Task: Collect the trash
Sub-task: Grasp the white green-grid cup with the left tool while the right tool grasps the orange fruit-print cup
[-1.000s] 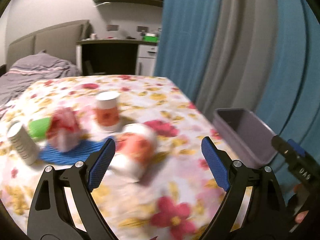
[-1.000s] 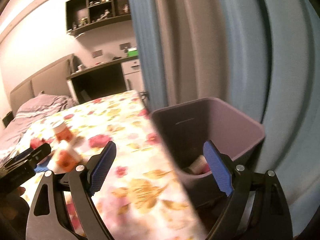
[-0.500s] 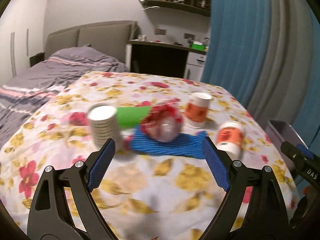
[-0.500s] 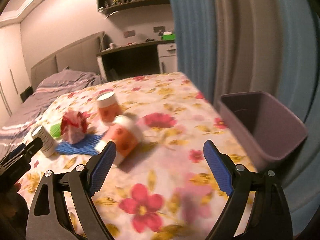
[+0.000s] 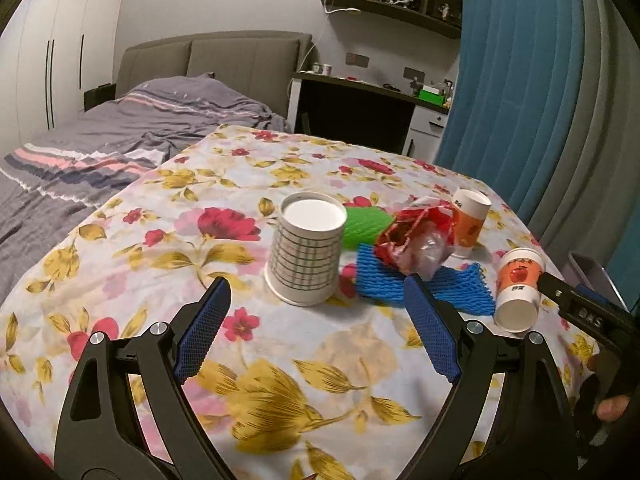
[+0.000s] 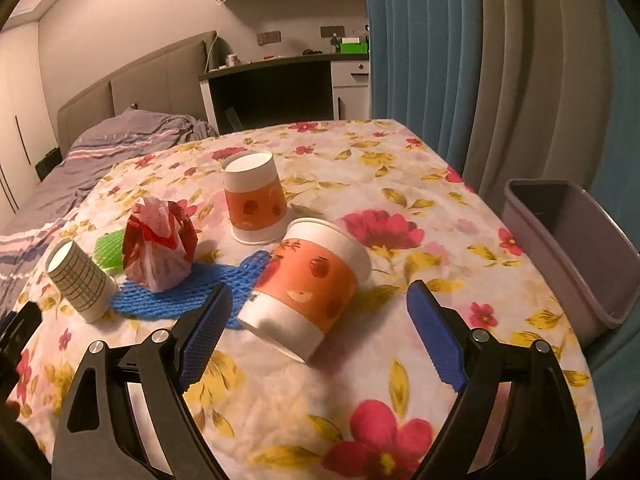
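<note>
On the floral tablecloth (image 5: pixel 280 376) trash lies in a cluster. An upside-down green-checked paper cup (image 5: pixel 307 255) stands just beyond my open left gripper (image 5: pixel 316 312). Behind it are a green foam net (image 5: pixel 366 222), a blue foam net (image 5: pixel 384 280), a crumpled red and clear wrapper (image 5: pixel 416 242) and two orange cups (image 5: pixel 470 220) (image 5: pixel 518 290). In the right wrist view an orange cup (image 6: pixel 308 288) lies tipped on its side just ahead of my open right gripper (image 6: pixel 318 312), nothing between the pads. The other orange cup (image 6: pixel 254 200) stands upside down; the wrapper (image 6: pixel 160 240) and checked cup (image 6: pixel 80 280) are left.
A purple bin (image 6: pixel 576 248) stands off the table's right edge, by blue and grey curtains (image 6: pixel 480 60). A bed with grey covers (image 5: pixel 100 152) lies to the left, a dark desk (image 5: pixel 360 108) behind. My right gripper's arm (image 5: pixel 580 312) shows at the right of the left wrist view.
Both views have swung left, away from the bin and onto the trash. The checked cup now stands centred before the left gripper, the tipped orange cup before the right. Both grippers stayed open.
</note>
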A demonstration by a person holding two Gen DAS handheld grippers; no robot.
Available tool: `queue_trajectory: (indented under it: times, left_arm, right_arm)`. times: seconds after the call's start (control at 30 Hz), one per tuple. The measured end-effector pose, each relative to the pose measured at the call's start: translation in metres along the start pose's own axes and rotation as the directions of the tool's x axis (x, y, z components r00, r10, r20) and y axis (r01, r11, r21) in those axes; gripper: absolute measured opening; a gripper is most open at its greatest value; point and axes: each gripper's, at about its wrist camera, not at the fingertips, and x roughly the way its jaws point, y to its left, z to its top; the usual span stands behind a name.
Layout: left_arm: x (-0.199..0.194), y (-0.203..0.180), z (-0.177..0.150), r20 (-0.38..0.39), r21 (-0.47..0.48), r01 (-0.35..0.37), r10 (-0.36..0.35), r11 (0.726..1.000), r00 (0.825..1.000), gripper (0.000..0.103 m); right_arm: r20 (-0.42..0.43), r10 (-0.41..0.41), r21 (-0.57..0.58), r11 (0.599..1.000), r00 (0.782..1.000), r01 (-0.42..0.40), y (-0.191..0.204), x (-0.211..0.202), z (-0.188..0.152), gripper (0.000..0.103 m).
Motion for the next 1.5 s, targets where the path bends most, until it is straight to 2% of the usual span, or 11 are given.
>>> queue_trajectory:
  times: [0.2, 0.4, 0.53, 0.97, 1.07, 1.27, 1.5]
  left_arm:
    - [0.010, 0.007, 0.002, -0.018, 0.018, 0.015, -0.015, 1.000, 1.000, 0.086]
    - [0.023, 0.010, 0.006, -0.050, 0.000, 0.033, -0.033, 0.999, 0.998, 0.086]
    - [0.032, 0.011, 0.010, -0.064, -0.010, 0.036, -0.036, 0.999, 0.997, 0.086]
    - [0.070, 0.014, 0.017, -0.115, -0.033, 0.016, -0.020, 0.999, 0.993, 0.086]
    - [0.076, 0.017, 0.020, -0.122, -0.054, 0.028, -0.035, 0.998, 0.992, 0.081]
    - [0.085, 0.017, 0.022, -0.151, -0.059, 0.055, -0.063, 0.997, 0.987, 0.060]
    - [0.080, 0.019, 0.020, -0.145, -0.071, 0.081, -0.091, 0.994, 0.985, 0.056]
  right_arm:
    - [-0.037, -0.021, 0.024, 0.999, 0.999, 0.022, 0.005, 0.020, 0.002, 0.085]
    - [-0.084, -0.004, 0.044, 0.999, 0.996, 0.007, 0.006, 0.036, -0.001, 0.076]
    - [-0.099, 0.004, 0.039, 0.999, 0.995, 0.000, 0.007, 0.039, -0.002, 0.065]
    - [-0.055, 0.034, 0.017, 0.999, 0.998, -0.033, 0.004, 0.026, -0.009, 0.061]
    - [-0.041, 0.040, 0.001, 0.999, 0.998, -0.040, 0.005, 0.020, -0.011, 0.061]
    - [-0.031, 0.055, -0.006, 0.998, 0.998, -0.056, 0.004, 0.009, -0.014, 0.061]
    - [-0.017, 0.067, -0.017, 0.998, 0.998, -0.067, 0.004, -0.001, -0.018, 0.061]
